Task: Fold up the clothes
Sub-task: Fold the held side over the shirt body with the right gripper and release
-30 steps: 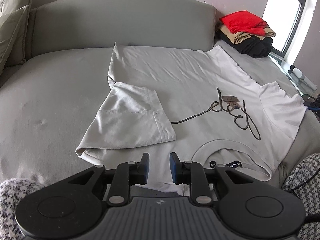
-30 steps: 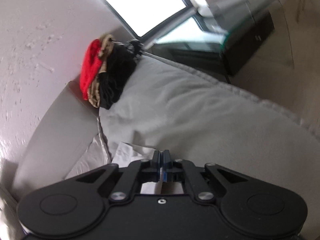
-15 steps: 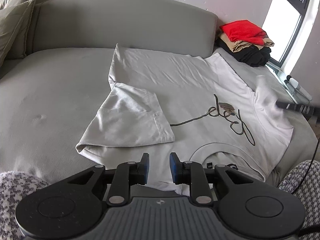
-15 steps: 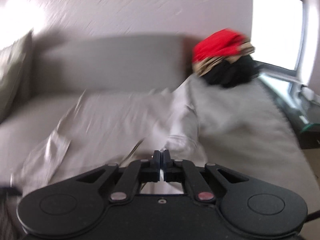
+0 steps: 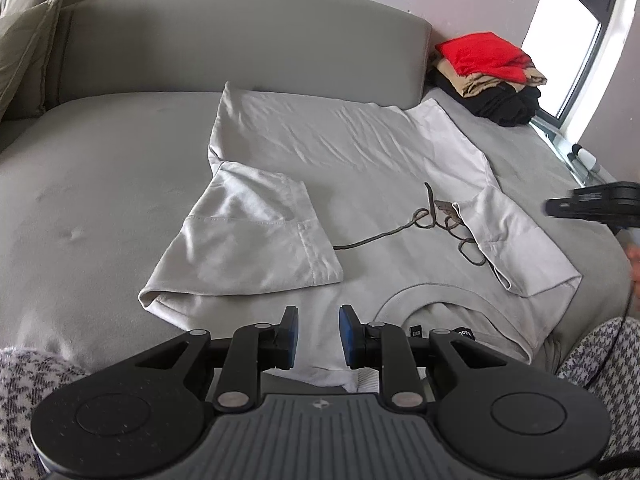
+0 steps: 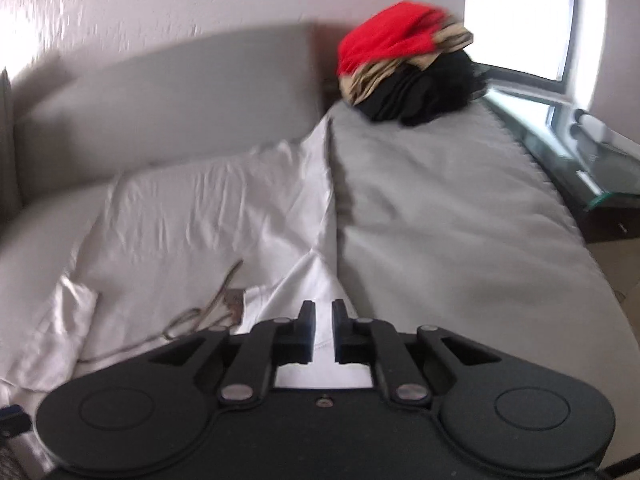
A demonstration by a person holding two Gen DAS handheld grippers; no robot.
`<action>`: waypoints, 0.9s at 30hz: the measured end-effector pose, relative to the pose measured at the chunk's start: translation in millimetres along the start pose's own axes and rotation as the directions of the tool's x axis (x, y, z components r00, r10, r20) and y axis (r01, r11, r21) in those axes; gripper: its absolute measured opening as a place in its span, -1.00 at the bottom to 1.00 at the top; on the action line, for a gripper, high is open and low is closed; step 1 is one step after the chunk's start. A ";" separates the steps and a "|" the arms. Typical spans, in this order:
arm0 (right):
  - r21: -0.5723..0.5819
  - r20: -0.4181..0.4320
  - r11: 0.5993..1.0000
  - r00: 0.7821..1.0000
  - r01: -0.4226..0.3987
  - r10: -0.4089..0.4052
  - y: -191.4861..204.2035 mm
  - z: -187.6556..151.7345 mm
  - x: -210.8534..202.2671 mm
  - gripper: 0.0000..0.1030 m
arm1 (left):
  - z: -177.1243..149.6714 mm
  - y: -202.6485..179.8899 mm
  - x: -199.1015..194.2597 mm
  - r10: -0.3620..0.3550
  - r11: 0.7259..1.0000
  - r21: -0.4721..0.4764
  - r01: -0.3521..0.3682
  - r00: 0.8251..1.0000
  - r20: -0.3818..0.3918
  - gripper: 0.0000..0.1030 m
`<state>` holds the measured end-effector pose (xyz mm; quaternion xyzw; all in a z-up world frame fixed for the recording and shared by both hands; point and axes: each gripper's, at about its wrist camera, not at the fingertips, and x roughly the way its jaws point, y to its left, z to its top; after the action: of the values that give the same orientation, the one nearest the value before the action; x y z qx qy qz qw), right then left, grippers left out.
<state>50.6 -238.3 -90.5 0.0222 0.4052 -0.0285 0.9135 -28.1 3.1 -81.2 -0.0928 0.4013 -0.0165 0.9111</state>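
Note:
A pale grey T-shirt [image 5: 360, 152] with a dark scribble print [image 5: 432, 220] lies face up on the grey sofa, collar [image 5: 432, 304] nearest me. Both sleeves are folded inward: the left sleeve [image 5: 248, 240] and the right sleeve [image 5: 516, 240]. My left gripper [image 5: 319, 328] hovers open just short of the collar edge, holding nothing. My right gripper [image 6: 323, 320] is open above the folded right sleeve [image 6: 308, 280], and appears from the side [image 5: 592, 204] at the right edge of the left wrist view. Nothing sits between its fingers.
A stack of folded clothes, red on tan on black [image 5: 488, 76], sits at the sofa's far right corner by the window [image 5: 580, 32]. A cushion [image 5: 24, 40] leans at the far left. A glass side table [image 6: 592, 168] stands right of the sofa. Houndstooth trouser legs [image 5: 600, 360] flank me.
The right gripper carried the right sleeve inward over the shirt, opened and let it go; the sleeve now lies folded over the print. The left gripper stayed open and nearly still.

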 end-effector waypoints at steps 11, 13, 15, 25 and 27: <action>-0.280 -0.185 0.936 0.944 0.215 -0.273 -19.4 -49.4 3.8 -0.96 | -0.7 10.6 7.1 -0.001 1.000 -0.025 0.001 1.000 -0.017 -0.59; -0.238 -0.200 0.950 0.947 0.204 -0.253 -28.1 -53.4 -8.9 -0.96 | -1.0 7.6 8.2 -0.001 1.000 -0.008 0.000 1.000 -0.020 -0.59; -0.161 -0.179 0.967 0.957 0.199 -0.227 -29.5 -44.8 -21.3 -0.91 | -1.5 4.2 6.3 0.001 1.000 0.012 -0.001 1.000 -0.018 -0.59; -0.153 -0.214 0.986 0.972 0.063 -0.096 3.9 -35.2 1.6 -0.90 | -3.0 4.9 -4.9 0.032 0.999 0.022 -0.032 0.999 0.002 -0.58; -0.172 -0.266 0.983 0.958 0.063 -0.108 -1.1 -42.8 5.6 -0.95 | -3.2 7.4 -5.0 0.033 0.999 0.020 -0.033 0.999 -0.002 -0.58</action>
<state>22.7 -236.9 -123.3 -0.0659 0.5293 -0.0319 0.8453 -34.2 10.4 -81.0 -0.0770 0.4035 -0.0054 0.9117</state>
